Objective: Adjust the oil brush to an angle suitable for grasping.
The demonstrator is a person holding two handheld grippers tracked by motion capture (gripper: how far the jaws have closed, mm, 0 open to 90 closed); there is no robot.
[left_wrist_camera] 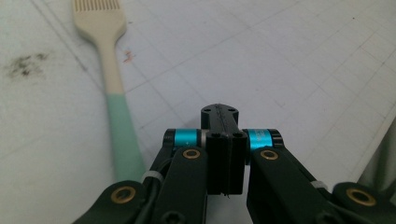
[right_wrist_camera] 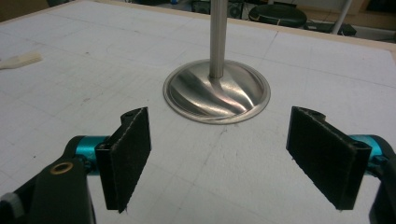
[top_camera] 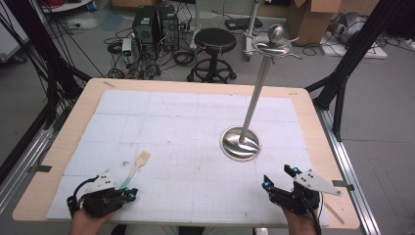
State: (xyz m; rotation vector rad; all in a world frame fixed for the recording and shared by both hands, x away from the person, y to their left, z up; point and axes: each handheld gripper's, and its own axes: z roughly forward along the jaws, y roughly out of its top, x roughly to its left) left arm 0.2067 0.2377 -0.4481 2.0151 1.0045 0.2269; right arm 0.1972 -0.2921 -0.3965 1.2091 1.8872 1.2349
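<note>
Resting spot: spatula (top_camera: 137, 166) lies flat near the bench's (top_camera: 63, 147) front-left corner
Left gripper (top_camera: 128, 194): jaws pressed together, nothing between them, just beside the spatula handle
Right gripper (top_camera: 277, 177): jaws wide apart, empty, facing the metal stand (top_camera: 241, 142)

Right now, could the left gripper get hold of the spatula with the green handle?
Probably not as it stands. The left gripper is shut with nothing between its pads, and the spatula lies just beside it on the white mat. Nothing blocks the way; it would likely need to open and shift sideways over the handle.
</note>
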